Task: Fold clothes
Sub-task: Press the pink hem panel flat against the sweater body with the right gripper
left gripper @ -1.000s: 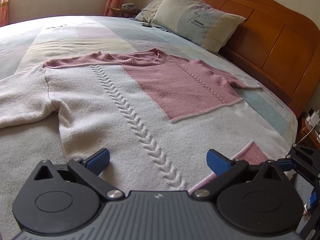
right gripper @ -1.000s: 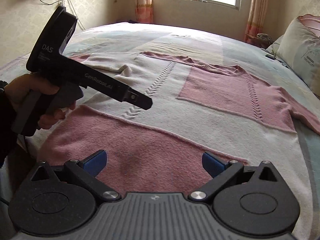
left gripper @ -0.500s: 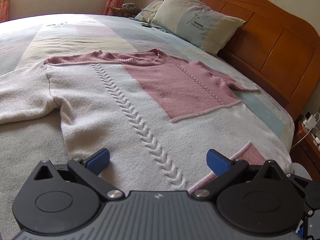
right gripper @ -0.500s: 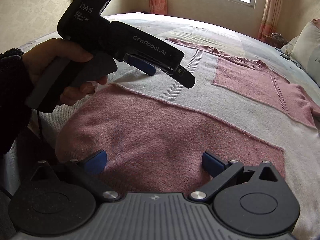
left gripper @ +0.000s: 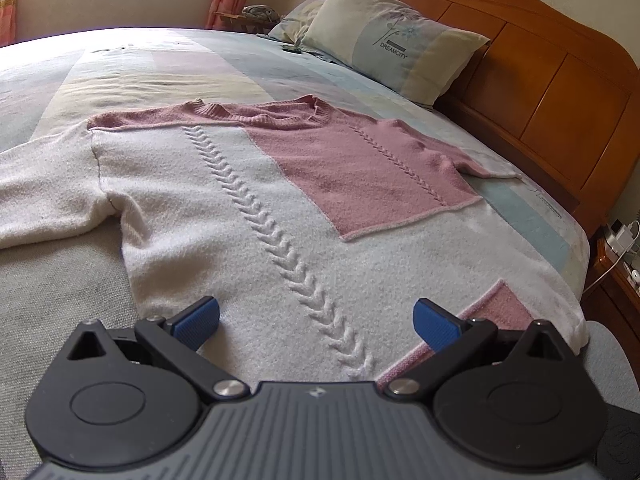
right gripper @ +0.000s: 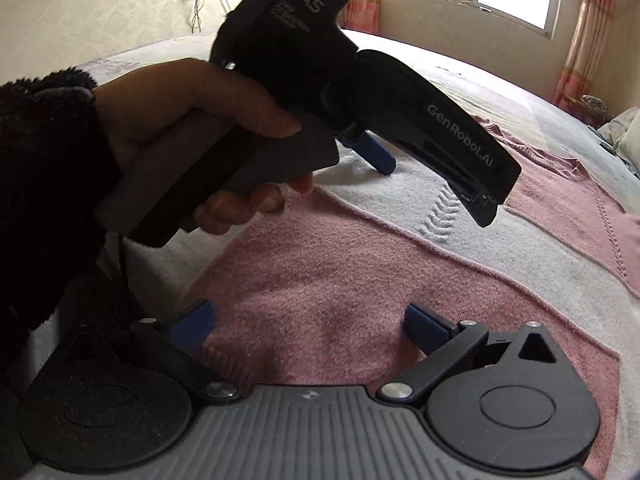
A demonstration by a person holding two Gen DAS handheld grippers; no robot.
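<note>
Blue pads tip the left gripper [left gripper: 316, 320], its fingers spread wide apart above the hem of a knit sweater [left gripper: 224, 216] and holding nothing. The right gripper [right gripper: 308, 320] is likewise spread, empty, low over the pink block at the hem. In the right wrist view the left hand [right gripper: 192, 120] grips the black handle of its tool above the garment. The sweater lies flat, front up, on the bed [left gripper: 160, 68]: white and dusty pink blocks, a raised braid down the white panel, ribbed pink collar toward the far side, one white sleeve stretched out sideways. A pillow [left gripper: 392, 44] leans against the wooden headboard [left gripper: 560, 92].
</note>
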